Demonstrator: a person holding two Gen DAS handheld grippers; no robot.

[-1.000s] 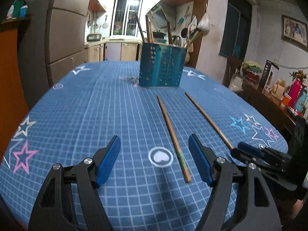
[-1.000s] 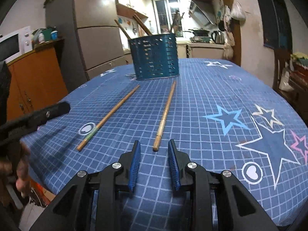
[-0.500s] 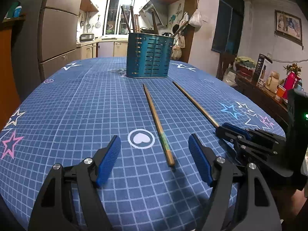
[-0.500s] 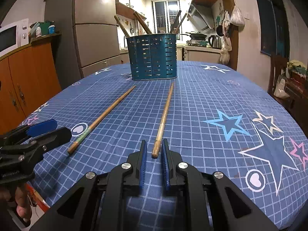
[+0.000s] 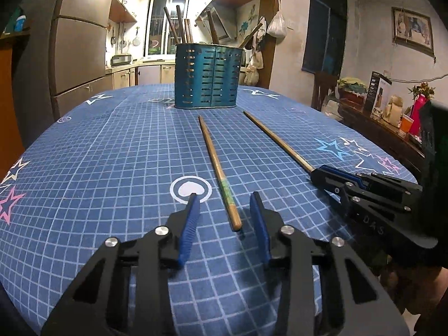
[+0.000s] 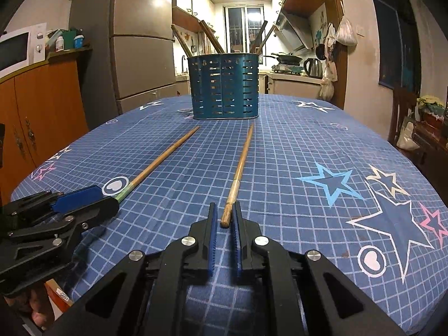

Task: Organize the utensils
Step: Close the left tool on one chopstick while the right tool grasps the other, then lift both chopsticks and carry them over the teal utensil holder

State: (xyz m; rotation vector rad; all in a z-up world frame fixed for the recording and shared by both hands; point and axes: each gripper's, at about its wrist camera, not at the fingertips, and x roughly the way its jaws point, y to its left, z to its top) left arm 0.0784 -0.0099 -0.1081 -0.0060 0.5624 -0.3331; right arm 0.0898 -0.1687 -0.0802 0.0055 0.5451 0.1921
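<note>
Several utensils already in teal holder (image 6: 224,86) up top-centre, two chopsticks left on counter (image 6: 294,140): right gripper (image 6: 224,218) just closed on one chopstick (image 6: 238,173) at btm-centre, left gripper (image 5: 224,204) closing round, not yet touching, green-banded chopstick (image 5: 217,165).

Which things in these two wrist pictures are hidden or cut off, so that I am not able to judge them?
- Lower parts of the wooden utensils inside the perforated teal metal holder: both views, hidden by its wall.
- Near end of the left bamboo chopstick with green band: right wrist view, covered by the left gripper.
- Near end of the right plain bamboo chopstick: left wrist view, covered by the right gripper.
- The person: only fingers at the frame edges.
</note>
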